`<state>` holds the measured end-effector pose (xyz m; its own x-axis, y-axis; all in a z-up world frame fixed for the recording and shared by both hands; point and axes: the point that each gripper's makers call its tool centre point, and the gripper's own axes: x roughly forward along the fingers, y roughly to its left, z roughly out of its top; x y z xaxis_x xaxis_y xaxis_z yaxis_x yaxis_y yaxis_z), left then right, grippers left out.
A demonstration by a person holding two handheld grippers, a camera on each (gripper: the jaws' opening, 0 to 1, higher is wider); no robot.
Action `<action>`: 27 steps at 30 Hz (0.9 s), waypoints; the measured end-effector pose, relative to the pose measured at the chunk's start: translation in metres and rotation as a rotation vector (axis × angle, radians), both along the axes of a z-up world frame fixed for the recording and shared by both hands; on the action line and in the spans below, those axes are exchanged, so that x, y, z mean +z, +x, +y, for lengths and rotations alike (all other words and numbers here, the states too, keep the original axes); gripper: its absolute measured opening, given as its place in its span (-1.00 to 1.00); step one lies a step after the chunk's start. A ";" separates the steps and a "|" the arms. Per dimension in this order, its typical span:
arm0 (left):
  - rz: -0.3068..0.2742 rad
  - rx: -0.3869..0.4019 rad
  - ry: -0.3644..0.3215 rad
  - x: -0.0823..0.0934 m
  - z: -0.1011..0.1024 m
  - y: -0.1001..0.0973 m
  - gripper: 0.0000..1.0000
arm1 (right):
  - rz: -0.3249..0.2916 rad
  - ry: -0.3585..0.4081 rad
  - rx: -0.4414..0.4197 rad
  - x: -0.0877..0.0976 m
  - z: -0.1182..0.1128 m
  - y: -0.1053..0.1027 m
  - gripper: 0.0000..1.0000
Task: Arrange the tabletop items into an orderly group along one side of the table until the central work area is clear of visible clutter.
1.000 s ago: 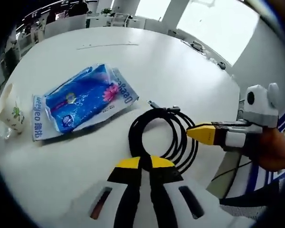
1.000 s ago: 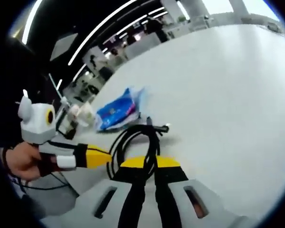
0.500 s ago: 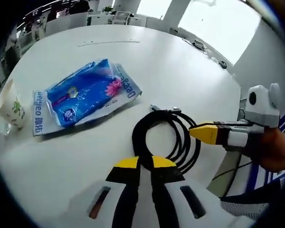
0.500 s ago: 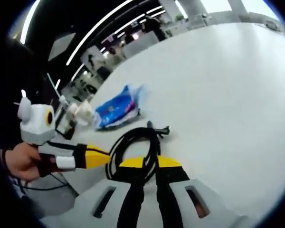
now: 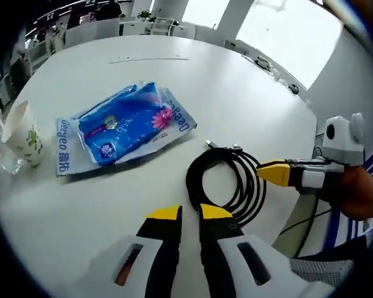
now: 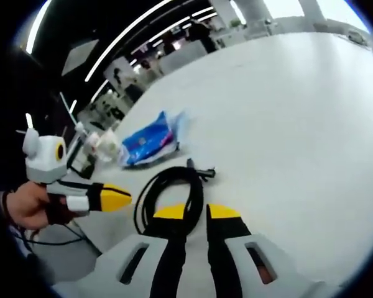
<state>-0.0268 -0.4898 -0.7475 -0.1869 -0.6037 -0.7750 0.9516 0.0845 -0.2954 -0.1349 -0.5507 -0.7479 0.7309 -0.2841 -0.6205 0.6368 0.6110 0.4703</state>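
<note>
A coiled black cable (image 5: 227,183) lies on the white round table (image 5: 236,93) near its edge. My left gripper (image 5: 189,214) stands open just short of the coil's near side, with nothing between its jaws; it appears again as the left gripper (image 6: 115,197), a little apart from the coil. My right gripper (image 6: 196,212) is shut on the black cable (image 6: 168,186), which runs into the gap between its yellow tips. From the side, the right gripper (image 5: 275,172) meets the coil's right edge. A blue wipes packet (image 5: 121,127) lies flat farther in.
A paper cup (image 5: 22,133) with a leaf print stands at the far left beside crumpled clear plastic (image 5: 5,166). The wipes packet (image 6: 150,139) and cup (image 6: 109,148) sit close together. The table's edge drops off just right of the cable. A person's hand (image 5: 360,192) holds the right gripper.
My left gripper has let go of the cable and drawn back a little from the coil. The right gripper keeps its hold, and the coil has barely moved.
</note>
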 end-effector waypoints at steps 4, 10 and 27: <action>-0.009 0.009 -0.002 0.000 0.006 0.008 -0.84 | 0.007 -0.001 0.002 0.000 0.001 -0.002 -0.79; -0.022 0.021 -0.001 0.000 0.023 0.020 -0.80 | 0.018 -0.003 0.004 0.000 0.003 -0.005 -0.76; -0.082 0.201 -0.052 0.002 0.079 0.110 -0.80 | 0.050 -0.021 0.009 0.006 -0.001 -0.008 -0.77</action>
<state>0.0831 -0.4110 -0.7457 0.0035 -0.6621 -0.7494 0.9382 0.2614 -0.2266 -0.1431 -0.5514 -0.7421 0.7016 -0.2911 -0.6504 0.6536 0.6265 0.4246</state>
